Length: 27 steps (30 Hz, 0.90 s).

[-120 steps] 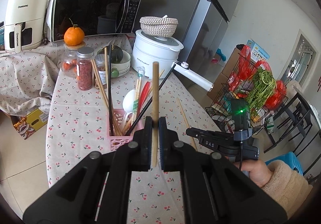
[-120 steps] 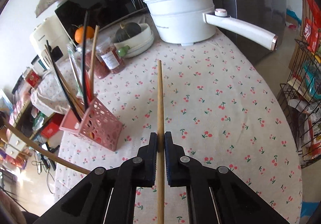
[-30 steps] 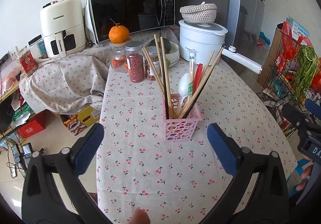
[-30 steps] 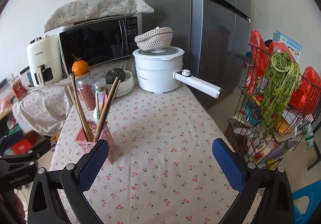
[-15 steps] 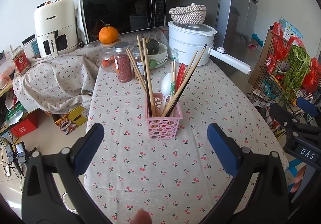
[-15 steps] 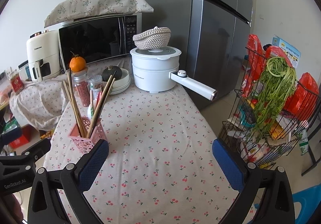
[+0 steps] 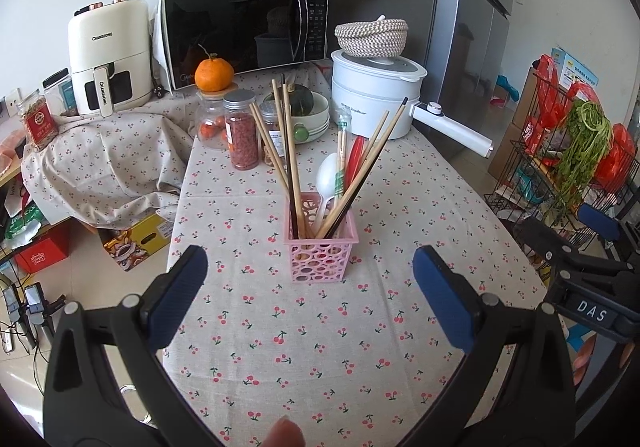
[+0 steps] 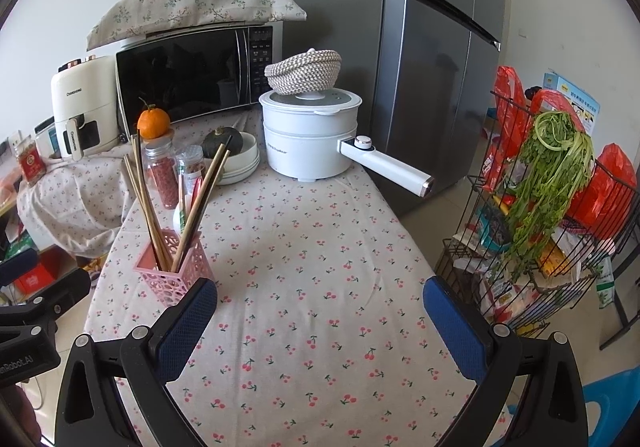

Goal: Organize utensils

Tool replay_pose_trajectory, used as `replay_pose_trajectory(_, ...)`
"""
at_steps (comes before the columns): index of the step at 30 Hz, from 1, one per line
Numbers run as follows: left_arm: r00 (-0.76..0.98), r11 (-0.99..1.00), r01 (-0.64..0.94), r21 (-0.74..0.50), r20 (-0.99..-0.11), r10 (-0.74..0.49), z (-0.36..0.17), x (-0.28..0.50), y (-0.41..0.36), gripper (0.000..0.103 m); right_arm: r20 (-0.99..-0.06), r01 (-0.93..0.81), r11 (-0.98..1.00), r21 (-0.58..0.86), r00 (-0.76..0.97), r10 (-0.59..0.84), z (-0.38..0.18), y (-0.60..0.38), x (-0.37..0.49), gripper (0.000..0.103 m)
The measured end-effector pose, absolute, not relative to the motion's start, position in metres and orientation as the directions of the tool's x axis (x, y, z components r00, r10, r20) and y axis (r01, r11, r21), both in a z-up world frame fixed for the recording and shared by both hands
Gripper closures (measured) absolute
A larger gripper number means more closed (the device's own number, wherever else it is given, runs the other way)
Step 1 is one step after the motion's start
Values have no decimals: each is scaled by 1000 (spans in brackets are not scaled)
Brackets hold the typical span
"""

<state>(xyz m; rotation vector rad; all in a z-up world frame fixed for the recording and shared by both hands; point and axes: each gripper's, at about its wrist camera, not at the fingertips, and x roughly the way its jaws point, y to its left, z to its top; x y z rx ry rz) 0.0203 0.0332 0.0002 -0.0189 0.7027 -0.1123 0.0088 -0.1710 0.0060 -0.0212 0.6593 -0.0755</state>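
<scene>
Both chopsticks gone from the fingers since four seconds back, now standing among the chopsticks [image 7: 294,163] in the pink basket [image 7: 320,247].

Left view: left gripper [image 7: 310,297] fingers spread wide, empty; basket mid-surface [image 7: 320,347], spoon [image 7: 326,175] inside, nothing loose. Looks finished.

Right view: right gripper [image 8: 320,323] likewise wide, empty; adds vegetable rack [image 8: 540,247] beside the surface.

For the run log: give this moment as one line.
left claw: open, empty | right claw: open, empty | chopsticks: upright in pink basket | tablecloth: no loose utensils visible

Wooden chopsticks [image 7: 362,175], perforated plastic basket [image 7: 320,253]
</scene>
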Motion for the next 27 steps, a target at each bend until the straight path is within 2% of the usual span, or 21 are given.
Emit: replay_pose_trajectory(27,757,992,97,-79,-641,-125,0,20,30,1,-618,52,998,-47,783,-70,3,-168,8,0)
